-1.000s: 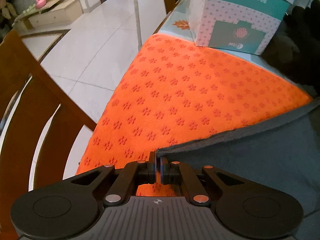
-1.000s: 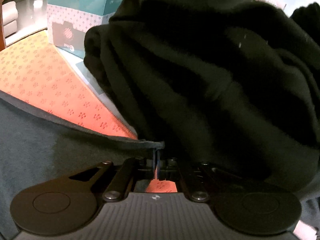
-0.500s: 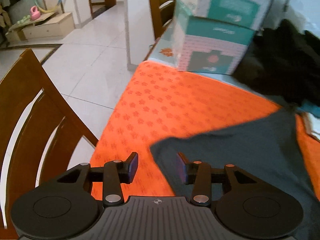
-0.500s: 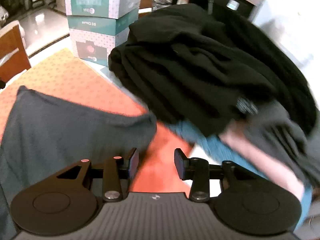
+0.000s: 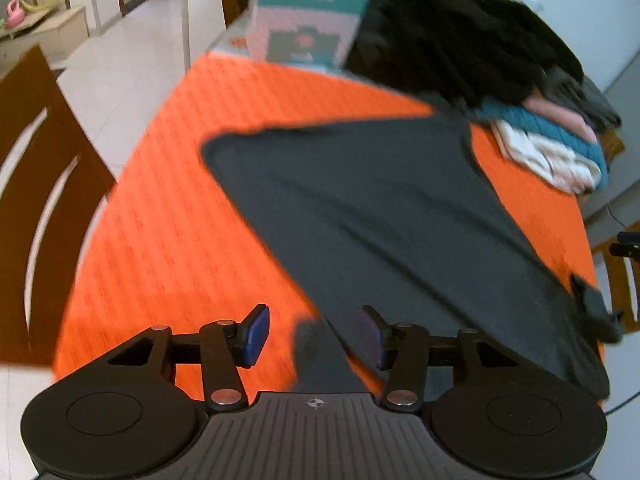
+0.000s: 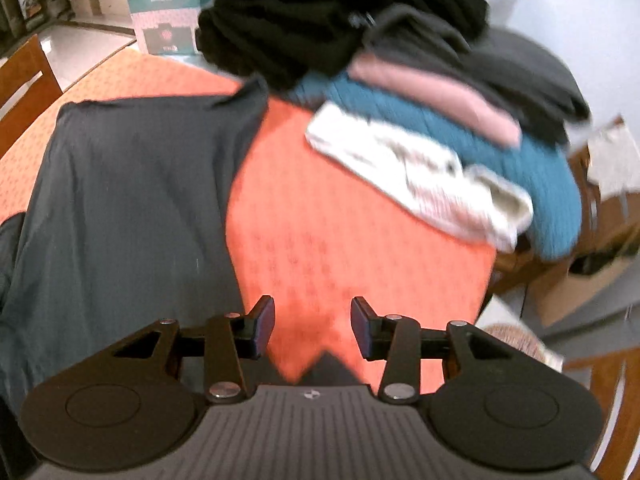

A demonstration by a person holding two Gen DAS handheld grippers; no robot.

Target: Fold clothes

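Both the left gripper (image 5: 316, 334) and right gripper (image 6: 313, 328), pinched on the grey garment's (image 5: 372, 208) far corners a second ago, now hang spread and empty. The garment lies flat across the orange mat (image 5: 160, 216), far edge near the clothes pile (image 6: 400, 80), likely ready for the next fold.

Both views are motion-blurred. Ahead of the left gripper (image 5: 314, 334), the print on the teal boxes (image 5: 306, 26) is unreadable and the upper box is cut off by the top edge. The dark grey garment (image 5: 372, 216) passes beneath the gripper body, hiding its near end. Ahead and right of the right gripper (image 6: 312, 326), the black clothing (image 6: 316, 16) covers the stacked clothes (image 6: 460, 140) underneath.
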